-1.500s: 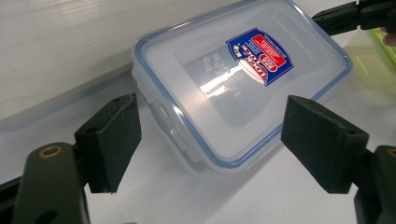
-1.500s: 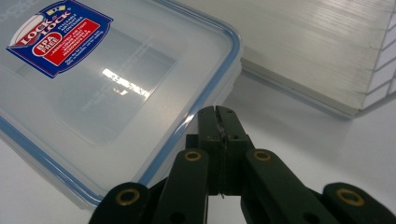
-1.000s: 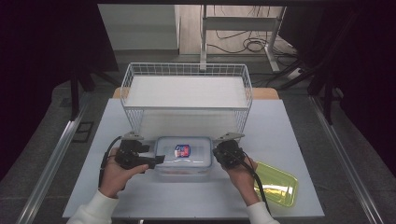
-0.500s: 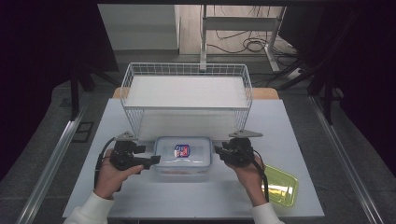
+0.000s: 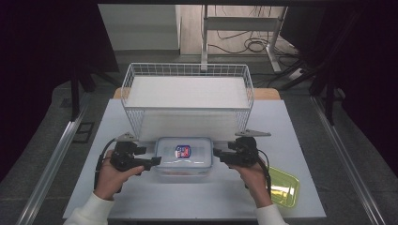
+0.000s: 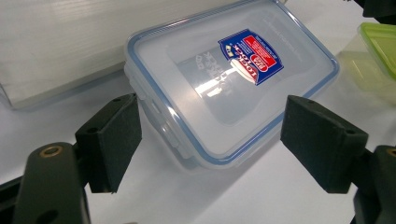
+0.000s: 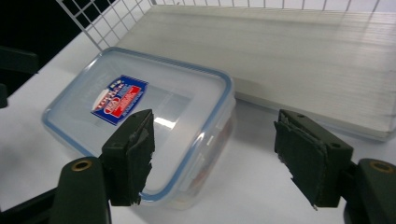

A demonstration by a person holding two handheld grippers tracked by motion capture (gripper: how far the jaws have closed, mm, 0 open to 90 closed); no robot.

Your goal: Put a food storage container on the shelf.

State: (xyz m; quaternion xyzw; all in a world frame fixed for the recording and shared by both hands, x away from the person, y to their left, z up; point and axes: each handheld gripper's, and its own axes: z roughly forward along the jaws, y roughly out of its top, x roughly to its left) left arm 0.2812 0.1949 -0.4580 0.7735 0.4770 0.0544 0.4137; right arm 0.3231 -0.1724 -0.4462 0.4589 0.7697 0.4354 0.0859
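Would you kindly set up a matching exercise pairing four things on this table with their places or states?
Things:
1. clear box
2. green lid
3. wire basket
4. right tongs

Places or states:
A. at the table's back
B. open beside the box's end
C. near the table's right front corner
D. lid on, between both tongs

Pairs: 1-D, 2-C, 3-A, 4-B

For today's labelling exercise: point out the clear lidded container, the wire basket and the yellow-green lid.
clear lidded container [image 5: 183,154], high view, middle of its lid.
wire basket [image 5: 187,69], high view, far rim.
yellow-green lid [image 5: 285,187], high view, its flat middle.
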